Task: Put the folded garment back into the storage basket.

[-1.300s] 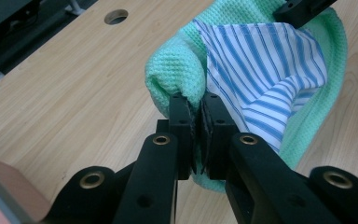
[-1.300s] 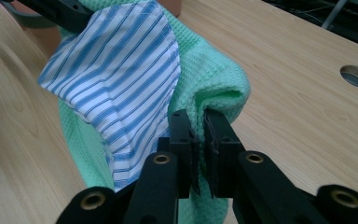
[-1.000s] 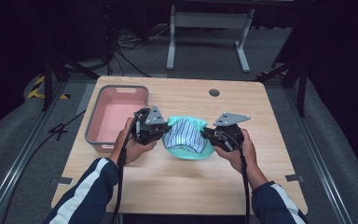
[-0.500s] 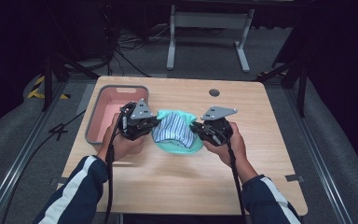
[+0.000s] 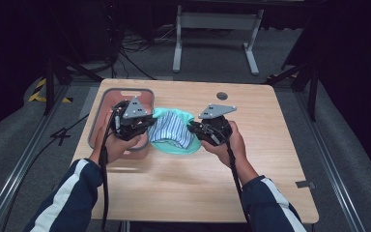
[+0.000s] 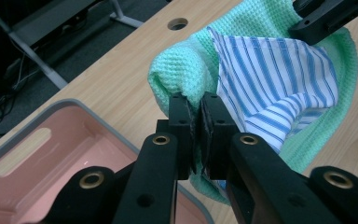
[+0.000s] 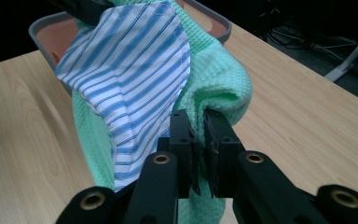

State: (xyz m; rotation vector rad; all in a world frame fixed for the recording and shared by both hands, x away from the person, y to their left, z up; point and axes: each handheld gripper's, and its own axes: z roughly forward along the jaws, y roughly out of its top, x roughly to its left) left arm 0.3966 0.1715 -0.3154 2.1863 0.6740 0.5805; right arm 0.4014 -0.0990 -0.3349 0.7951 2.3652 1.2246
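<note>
So, from the high view, the green towel [image 5: 174, 140] with the striped cloth [image 5: 171, 129] is seen held between the left gripper [image 5: 147, 126] and right gripper [image 5: 193, 128], beside the pink tray [image 5: 107, 104]. In the left gripper view, jaws are clamped on towel edge. In the right gripper view, the same pinch is shown, plus the cloth's hem.

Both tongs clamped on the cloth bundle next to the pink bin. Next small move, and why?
Probably carry the bundle left over the pink bin. Left tongs and right tongs pinch opposite edges, green cloth around striped cloth, beside the bin.
</note>
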